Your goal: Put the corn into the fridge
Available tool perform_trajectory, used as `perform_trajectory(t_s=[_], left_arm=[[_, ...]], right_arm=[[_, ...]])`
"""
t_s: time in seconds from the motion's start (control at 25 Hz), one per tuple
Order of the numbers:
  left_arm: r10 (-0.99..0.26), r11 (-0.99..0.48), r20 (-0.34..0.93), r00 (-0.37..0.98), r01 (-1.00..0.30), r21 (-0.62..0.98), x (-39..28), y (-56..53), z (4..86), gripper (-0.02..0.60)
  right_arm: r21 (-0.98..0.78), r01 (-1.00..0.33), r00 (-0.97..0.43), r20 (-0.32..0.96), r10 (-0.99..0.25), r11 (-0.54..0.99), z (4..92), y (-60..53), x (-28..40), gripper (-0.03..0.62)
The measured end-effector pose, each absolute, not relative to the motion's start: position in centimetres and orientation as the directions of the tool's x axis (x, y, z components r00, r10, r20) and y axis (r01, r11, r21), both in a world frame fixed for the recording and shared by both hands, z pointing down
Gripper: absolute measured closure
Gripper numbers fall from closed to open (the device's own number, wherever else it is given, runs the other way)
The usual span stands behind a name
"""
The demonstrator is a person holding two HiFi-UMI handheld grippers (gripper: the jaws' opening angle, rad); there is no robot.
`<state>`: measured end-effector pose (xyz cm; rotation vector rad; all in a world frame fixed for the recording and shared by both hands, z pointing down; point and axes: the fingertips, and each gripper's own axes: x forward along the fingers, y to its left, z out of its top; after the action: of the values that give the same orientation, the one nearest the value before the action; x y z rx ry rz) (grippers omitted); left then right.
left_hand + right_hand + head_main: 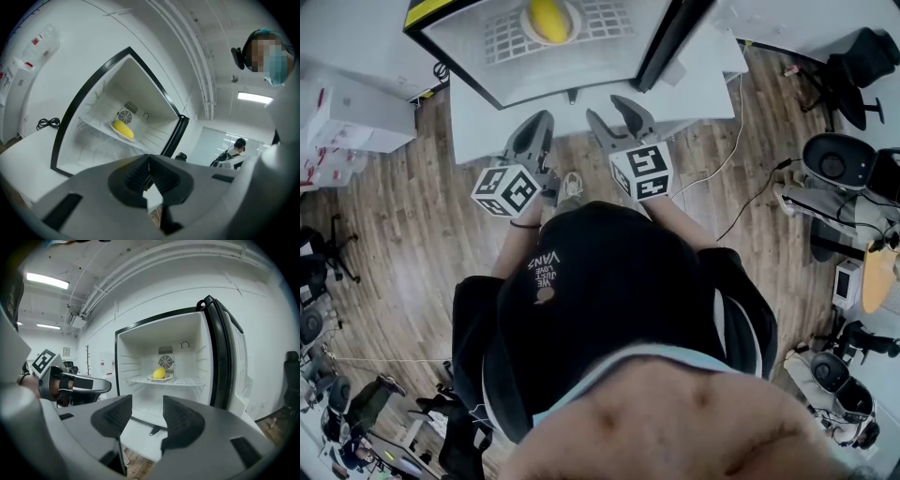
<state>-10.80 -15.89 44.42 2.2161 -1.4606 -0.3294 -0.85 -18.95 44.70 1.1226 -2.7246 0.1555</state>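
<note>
Toward back edge of fridge (140, 348) shelf (187, 381), mid-width: corn (159, 373) on plate (167, 378), just before fan grille (165, 363); placement judged complete. Outside open front: left gripper (149, 168), jaws pressed together on nothing; right gripper (147, 416), jaws parted, nothing between. Held clear of shelf, presumably free for door (229, 357), wide open at right edge.

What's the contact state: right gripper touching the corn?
Apart. In the right gripper view, the right gripper has open, empty jaws; the corn sits on a plate on the fridge shelf, well beyond them.
</note>
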Motion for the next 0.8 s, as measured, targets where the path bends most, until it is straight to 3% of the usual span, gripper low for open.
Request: perform_trajectory(t_s=[0.28,0.8], left_arm=[[-0.915,-0.324,0.057,0.399,-0.813,0.484,-10.2,-14.6,44.3,0.563],[-0.914,-0.333,0.043,0.403,-0.807,0.488,-9.5,-12.3,44.3,0.563]], right_arm=[[-0.017,-0.694,-0.707,0.205,-0.676,0.72,44.4,-17.6,-0.4,0.444],[-0.007,-0.686,-0.715,0.191,-0.672,0.728,44.1,-15.4,0.1,0.509]])
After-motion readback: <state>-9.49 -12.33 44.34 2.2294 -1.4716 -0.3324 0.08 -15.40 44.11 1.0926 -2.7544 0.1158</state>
